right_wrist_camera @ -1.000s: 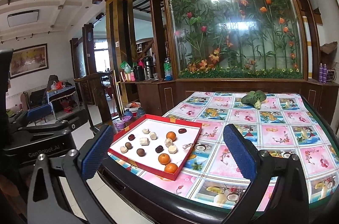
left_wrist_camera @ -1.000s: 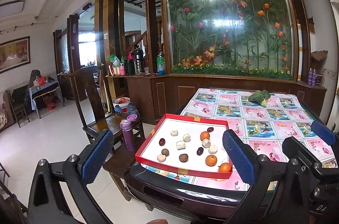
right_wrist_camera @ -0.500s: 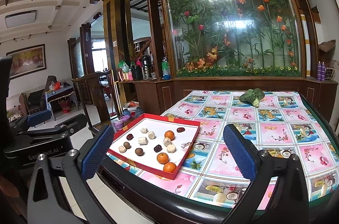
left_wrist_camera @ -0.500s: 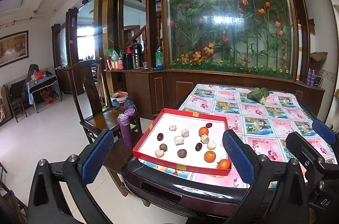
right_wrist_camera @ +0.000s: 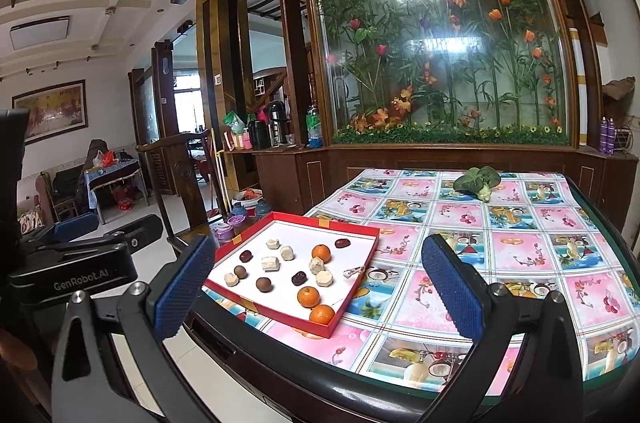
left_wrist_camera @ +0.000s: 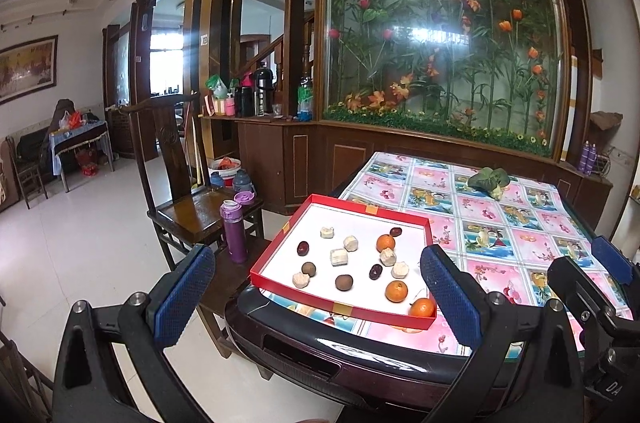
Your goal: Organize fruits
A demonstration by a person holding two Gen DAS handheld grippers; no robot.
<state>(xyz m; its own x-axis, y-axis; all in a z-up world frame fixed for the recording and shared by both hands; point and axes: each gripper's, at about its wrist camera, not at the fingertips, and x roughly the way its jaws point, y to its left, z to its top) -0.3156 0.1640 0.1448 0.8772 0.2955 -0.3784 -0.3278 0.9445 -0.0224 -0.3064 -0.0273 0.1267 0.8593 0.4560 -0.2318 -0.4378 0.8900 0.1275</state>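
In the left wrist view, the left hand-held gripper (left_wrist_camera: 316, 285) hangs in the air short of the desk (left_wrist_camera: 516, 223), its blue-padded fingers (left_wrist_camera: 182, 293) spread wide with nothing between them. A red tray (left_wrist_camera: 296, 223) with a white floor sits at the desk's near left corner, its front left corner jutting slightly past the desk's rounded edge. Inside lie three oranges (left_wrist_camera: 396, 291): one toward the tray's far side, one nearer the front, and one in the front right corner. Scattered among them are dark red dates (left_wrist_camera: 303, 248), round brown fruits (left_wrist_camera: 344, 282) and pale chunky pieces (left_wrist_camera: 338, 256). A green leafy vegetable (left_wrist_camera: 489, 179) rests near the desk's far edge. Beside the desk's left edge stands a wooden chair (left_wrist_camera: 188, 211), with a purple bottle (left_wrist_camera: 233, 233) just beside it. Part of the right hand-held gripper (left_wrist_camera: 592, 287) shows at the right edge.

In the right wrist view, the right hand-held gripper (right_wrist_camera: 318, 285) is likewise held off the desk (right_wrist_camera: 520, 263) with its fingers (right_wrist_camera: 450, 289) far apart and empty. The red tray (right_wrist_camera: 360, 283) lies toward the desk's near left corner, the oranges (right_wrist_camera: 308, 296) along its right side, dates (right_wrist_camera: 342, 243) and pale pieces (right_wrist_camera: 270, 264) spread across it. The leafy vegetable (right_wrist_camera: 476, 181) is by the far edge. The left hand-held gripper (right_wrist_camera: 104, 243) appears at the left, off the desk.
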